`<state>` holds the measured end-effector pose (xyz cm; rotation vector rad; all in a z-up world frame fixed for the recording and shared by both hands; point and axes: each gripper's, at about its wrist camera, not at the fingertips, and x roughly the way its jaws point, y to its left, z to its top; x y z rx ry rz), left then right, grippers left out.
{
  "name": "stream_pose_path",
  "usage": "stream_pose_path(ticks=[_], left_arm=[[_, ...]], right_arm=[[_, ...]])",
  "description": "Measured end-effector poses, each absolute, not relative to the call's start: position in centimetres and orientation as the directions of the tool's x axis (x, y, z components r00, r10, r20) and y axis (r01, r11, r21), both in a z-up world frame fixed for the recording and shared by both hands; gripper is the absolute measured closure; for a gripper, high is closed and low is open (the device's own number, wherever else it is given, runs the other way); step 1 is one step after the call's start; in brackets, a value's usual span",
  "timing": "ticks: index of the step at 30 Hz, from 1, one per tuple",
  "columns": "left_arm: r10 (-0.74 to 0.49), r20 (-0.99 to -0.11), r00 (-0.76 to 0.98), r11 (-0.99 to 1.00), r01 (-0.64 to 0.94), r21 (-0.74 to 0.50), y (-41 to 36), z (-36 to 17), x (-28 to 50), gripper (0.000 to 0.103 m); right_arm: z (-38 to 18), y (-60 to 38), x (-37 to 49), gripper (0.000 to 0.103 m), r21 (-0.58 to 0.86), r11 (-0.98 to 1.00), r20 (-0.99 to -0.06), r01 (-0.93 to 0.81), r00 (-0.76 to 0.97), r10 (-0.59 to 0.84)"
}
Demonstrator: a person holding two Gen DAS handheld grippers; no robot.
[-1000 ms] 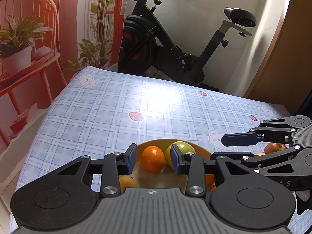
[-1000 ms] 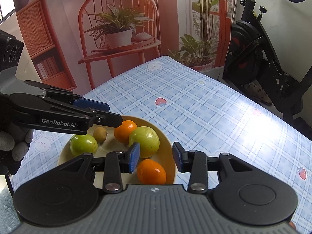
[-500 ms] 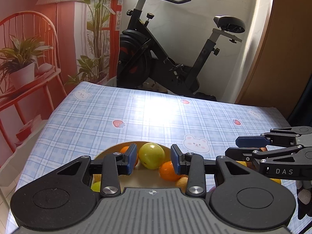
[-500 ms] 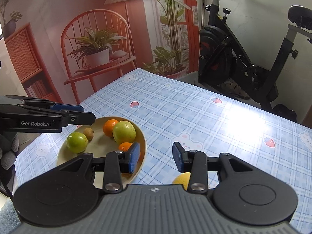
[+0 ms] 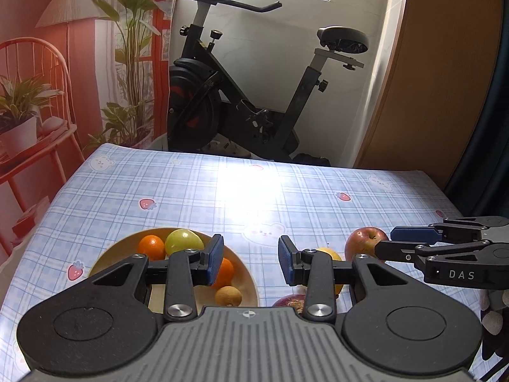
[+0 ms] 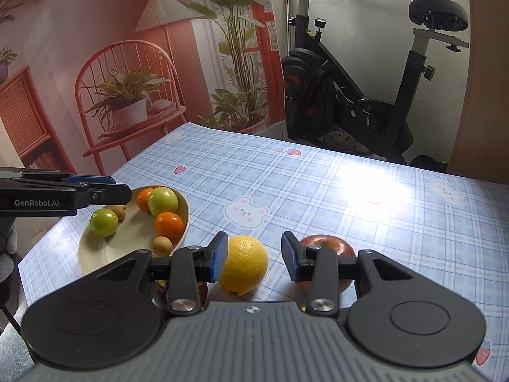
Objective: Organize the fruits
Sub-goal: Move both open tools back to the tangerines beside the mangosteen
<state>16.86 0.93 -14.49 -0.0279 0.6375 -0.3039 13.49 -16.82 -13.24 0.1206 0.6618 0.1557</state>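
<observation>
The left gripper (image 5: 250, 259) and right gripper (image 6: 254, 256) are both standing slightly spread, pinching nothing, hovering over the plate (image 6: 95, 254), lemon (image 6: 246, 264) and apple (image 6: 331, 245) on the tabletop (image 6: 318, 184).

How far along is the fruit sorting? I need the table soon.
Six fruits already sit in the plate. Nothing is in hand: the left gripper and right gripper are empty. Left on the tablecloth: yellow citrus, red apple and a dark fruit.

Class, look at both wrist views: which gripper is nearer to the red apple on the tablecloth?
Right. The right gripper hangs just before the red apple; the left gripper hovers by the plate, farther off.
</observation>
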Motion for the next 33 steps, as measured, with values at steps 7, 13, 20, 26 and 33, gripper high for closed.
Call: stream_pose_path(ticks=[7, 13, 20, 26, 33], left_arm=[[-0.301, -0.583, 0.754, 0.95, 0.293, -0.111, -0.5, -15.0, 16.4, 0.063], [-0.31, -0.583, 0.751, 0.944, 0.314, -0.097, -1.3, -15.3, 15.9, 0.063], [-0.322, -0.582, 0.747, 0.937, 0.339, -0.084, -2.1, -15.6, 14.9, 0.063], [-0.33, -0.587, 0.739, 0.933, 0.349, -0.085, -2.2, -15.8, 15.0, 0.063], [-0.333, -0.593, 0.733, 0.931, 0.356, -0.083, -2.2, -16.0, 15.1, 0.063]], right_arm=[[-13.8, -19.2, 11.3, 0.062, 0.177, 0.982, -0.6, -0.063, 0.784, 0.158], [-14.1, -20.7, 10.0, 0.062, 0.19, 0.981, -0.591, -0.038, 0.793, 0.146], [-14.4, -21.5, 8.9, 0.062, 0.21, 0.977, -0.579, -0.022, 0.803, 0.143], [-14.8, -21.8, 8.4, 0.062, 0.208, 0.978, -0.577, -0.02, 0.805, 0.139], [-15.3, -21.9, 8.3, 0.062, 0.198, 0.98, -0.578, -0.015, 0.806, 0.129]])
